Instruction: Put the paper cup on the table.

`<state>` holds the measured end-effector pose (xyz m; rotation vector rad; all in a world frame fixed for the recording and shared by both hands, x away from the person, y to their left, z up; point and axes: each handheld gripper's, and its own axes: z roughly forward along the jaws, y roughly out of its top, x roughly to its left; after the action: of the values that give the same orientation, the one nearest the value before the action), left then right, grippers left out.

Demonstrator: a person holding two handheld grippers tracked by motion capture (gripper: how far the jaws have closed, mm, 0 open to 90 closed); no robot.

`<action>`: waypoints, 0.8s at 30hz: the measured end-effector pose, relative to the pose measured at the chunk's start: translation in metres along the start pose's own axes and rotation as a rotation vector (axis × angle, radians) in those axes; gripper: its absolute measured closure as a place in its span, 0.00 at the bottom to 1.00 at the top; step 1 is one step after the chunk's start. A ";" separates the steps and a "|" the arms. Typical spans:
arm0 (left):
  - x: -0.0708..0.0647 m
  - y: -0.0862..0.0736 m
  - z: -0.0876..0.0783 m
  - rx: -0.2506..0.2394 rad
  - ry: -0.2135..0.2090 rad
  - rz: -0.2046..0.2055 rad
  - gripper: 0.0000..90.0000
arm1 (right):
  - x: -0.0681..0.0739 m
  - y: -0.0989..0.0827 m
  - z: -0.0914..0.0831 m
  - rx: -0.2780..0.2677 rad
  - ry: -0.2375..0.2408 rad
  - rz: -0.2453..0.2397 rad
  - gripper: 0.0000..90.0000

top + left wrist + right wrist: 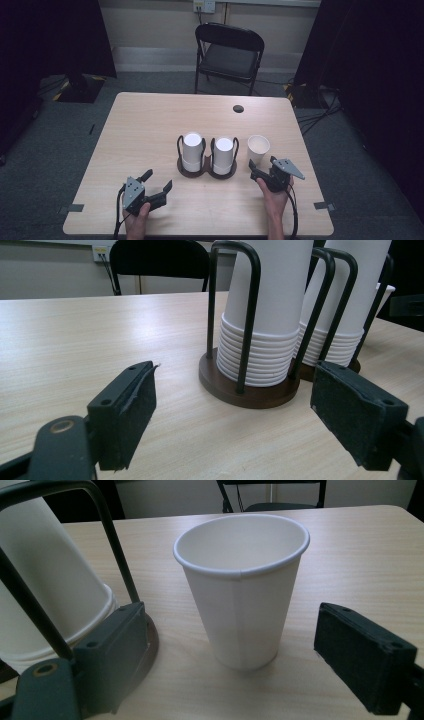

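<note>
The landmark here was the dark cup holder [207,171], a wooden base with 2 wire loops, standing near the middle of the table [150,120].

Well to the left of the holder and nearer to the person, the left gripper [159,183] lay low over the table with its jaws wide apart and nothing between them. In the left gripper view the left stack [265,315] of upside-down paper cups stood ahead of it, with the right stack [345,305] just behind.

Just to the right of the holder stood 1 single paper cup [258,148], upright and empty. The right gripper [262,166] was just before this cup, also wide open and holding nothing; in the right gripper view the cup [242,587] sat between the 2 pads but touched neither.

I judged the cup light and thin. If the jaws closed too strongly, the wall could crush. If 1 pad arrived first, the cup could tip or slide against the holder.
</note>
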<state>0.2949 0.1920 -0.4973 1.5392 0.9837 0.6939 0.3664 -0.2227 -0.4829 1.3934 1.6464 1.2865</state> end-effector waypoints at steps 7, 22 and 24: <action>0.001 0.000 0.000 -0.005 0.000 -0.006 0.20 | 0.012 -0.001 -0.011 -0.026 0.012 0.002 0.15; 0.002 0.000 0.000 -0.004 0.004 -0.019 0.20 | 0.045 -0.014 -0.029 -0.032 -0.046 -0.055 0.16; 0.001 0.000 0.000 -0.005 0.006 -0.016 0.20 | 0.050 -0.016 -0.031 -0.033 -0.058 -0.072 0.16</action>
<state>0.2953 0.1933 -0.4974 1.5242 0.9967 0.6891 0.3198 -0.1827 -0.4809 1.3270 1.6155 1.2159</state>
